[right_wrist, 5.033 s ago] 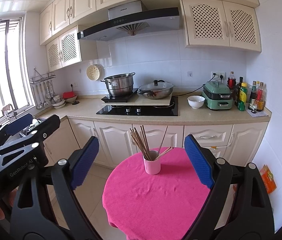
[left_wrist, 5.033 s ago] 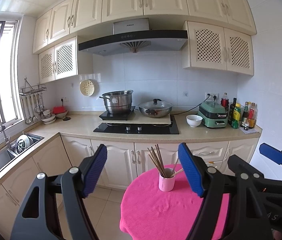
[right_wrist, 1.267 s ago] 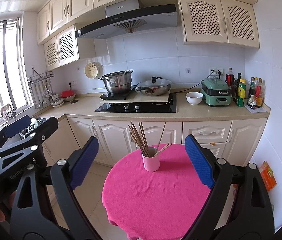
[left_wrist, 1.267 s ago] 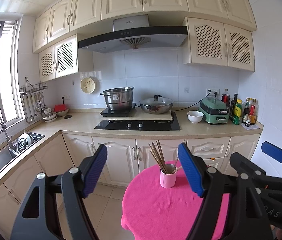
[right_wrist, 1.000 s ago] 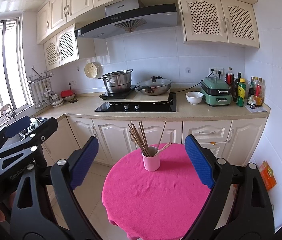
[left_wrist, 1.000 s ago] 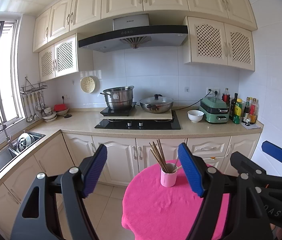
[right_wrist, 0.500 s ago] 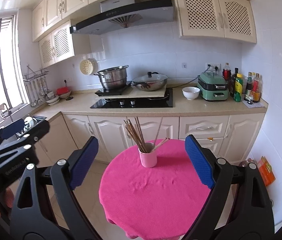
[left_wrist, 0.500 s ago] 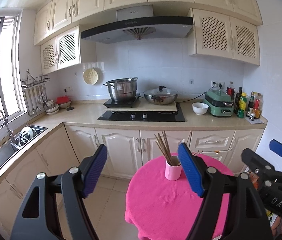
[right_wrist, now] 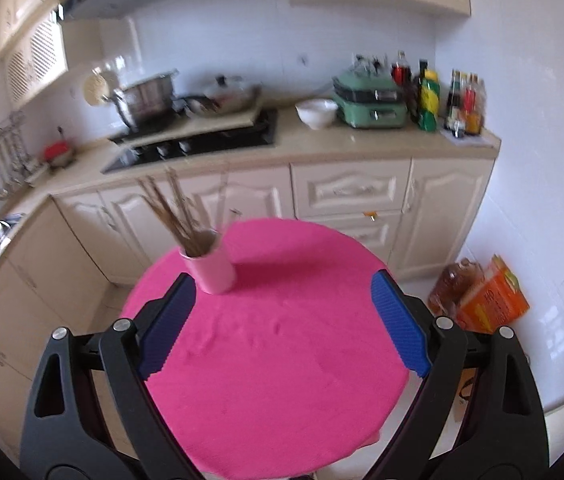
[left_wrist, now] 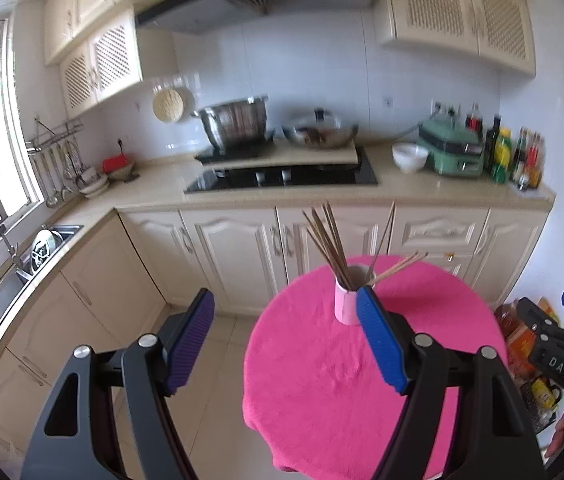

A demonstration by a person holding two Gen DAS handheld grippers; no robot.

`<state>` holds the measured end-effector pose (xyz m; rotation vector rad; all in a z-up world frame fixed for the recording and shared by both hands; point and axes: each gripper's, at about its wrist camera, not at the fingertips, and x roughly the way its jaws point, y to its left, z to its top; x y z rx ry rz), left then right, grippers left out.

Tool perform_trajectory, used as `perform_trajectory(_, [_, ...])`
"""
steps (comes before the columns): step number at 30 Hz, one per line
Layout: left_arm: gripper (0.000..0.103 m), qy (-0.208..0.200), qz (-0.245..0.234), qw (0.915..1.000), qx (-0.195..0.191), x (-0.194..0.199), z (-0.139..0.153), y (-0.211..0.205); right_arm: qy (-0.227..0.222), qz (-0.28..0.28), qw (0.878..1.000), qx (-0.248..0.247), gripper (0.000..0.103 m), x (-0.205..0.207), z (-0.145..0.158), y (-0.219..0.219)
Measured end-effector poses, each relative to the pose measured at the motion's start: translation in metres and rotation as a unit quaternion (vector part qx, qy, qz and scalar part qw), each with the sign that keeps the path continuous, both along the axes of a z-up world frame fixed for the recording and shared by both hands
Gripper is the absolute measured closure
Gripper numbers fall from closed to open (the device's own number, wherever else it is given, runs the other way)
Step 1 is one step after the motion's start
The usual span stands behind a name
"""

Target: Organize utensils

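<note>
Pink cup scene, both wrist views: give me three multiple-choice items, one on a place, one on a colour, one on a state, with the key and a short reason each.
1. Where does the pink cup stand?
A. on the counter by the hob
B. on the round table
C. in the sink

2. What colour is the cloth on that table?
A. pink
B. white
C. green

3. How do the left gripper and right gripper stand?
A. both shut on chopsticks
B. left shut on the cup, right open
C. both open and empty

Key: 1 B, the cup rests on the table's cloth; 2 A, the cloth is bright pink in both views; 3 C, the blue pads stand wide apart with the chopsticks in the cup, untouched.
</note>
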<state>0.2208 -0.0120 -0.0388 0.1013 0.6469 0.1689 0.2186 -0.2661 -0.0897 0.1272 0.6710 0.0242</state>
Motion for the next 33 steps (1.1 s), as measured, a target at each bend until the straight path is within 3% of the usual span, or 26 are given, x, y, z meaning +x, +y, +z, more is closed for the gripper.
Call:
perform_trajectory(10, [0.031,0.110,0.020,0.9937,0.003,0.126,-0.106,-0.031,0.124,0.005,0.992,0.002,0.015,0.148,-0.146,-0.040])
perform_trajectory(17, [0.031,0.158,0.052,0.9859,-0.010,0.167,-0.161,-0.031,0.168,0.047,0.985,-0.008,0.015,0.205,-0.228,-0.034])
perform_trajectory(21, [0.031,0.172,0.063,0.9831,-0.007,0.177,-0.177,-0.027,0.160,0.055,0.986,-0.014,0.014,0.218,-0.253,-0.029])
perform_trajectory(25, [0.031,0.173,0.079,0.9817,-0.006,0.183,-0.183,-0.017,0.143,0.063,0.987,-0.034,0.006,0.219,-0.266,-0.021])
perform_trajectory(28, [0.031,0.166,0.093,0.9816,0.002,0.183,-0.180,-0.007,0.136,0.066,0.986,-0.063,0.006,0.218,-0.268,-0.015])
perform_trajectory(33, [0.031,0.152,0.110,0.9821,0.002,0.181,-0.168,0.009,0.137,0.065,0.987,-0.060,0.006,0.219,-0.269,-0.016])
